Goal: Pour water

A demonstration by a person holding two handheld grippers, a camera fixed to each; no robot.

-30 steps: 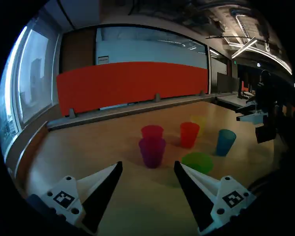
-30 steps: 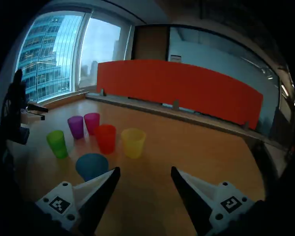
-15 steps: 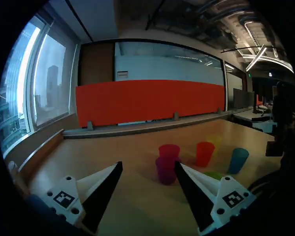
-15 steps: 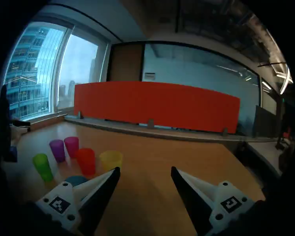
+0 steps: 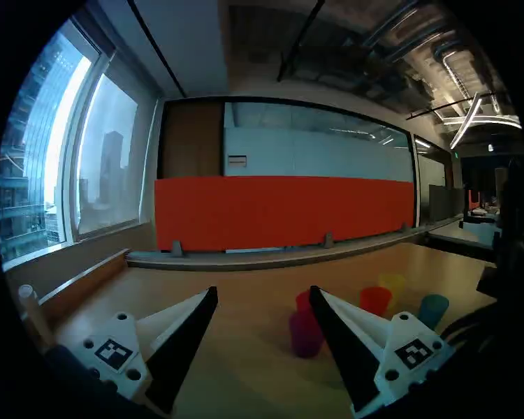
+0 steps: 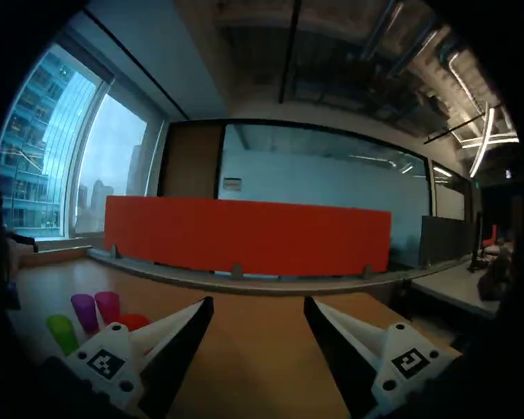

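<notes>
Several coloured plastic cups stand on a wooden table [image 5: 248,307]. In the left gripper view I see a purple cup [image 5: 305,334], a magenta cup [image 5: 302,300] behind it, an orange cup [image 5: 374,299], a yellow cup [image 5: 393,283] and a teal cup [image 5: 432,309]. My left gripper [image 5: 262,300] is open and empty, its right finger partly covering the cups. In the right gripper view a green cup [image 6: 61,331], a purple cup [image 6: 84,310], a magenta cup [image 6: 108,305] and an orange cup [image 6: 131,321] sit low at the left. My right gripper [image 6: 258,307] is open and empty, tilted up toward the wall.
An orange partition [image 5: 283,209] runs along the table's far edge below a glass wall. Tall windows [image 6: 38,174] line the left side. A pale cylinder [image 5: 33,311] stands at the table's left edge. Another desk [image 6: 450,283] lies at the right.
Both gripper views have tilted upward over the second; the cups have slid toward the bottom of each view and more ceiling shows. Both grippers stay open.
</notes>
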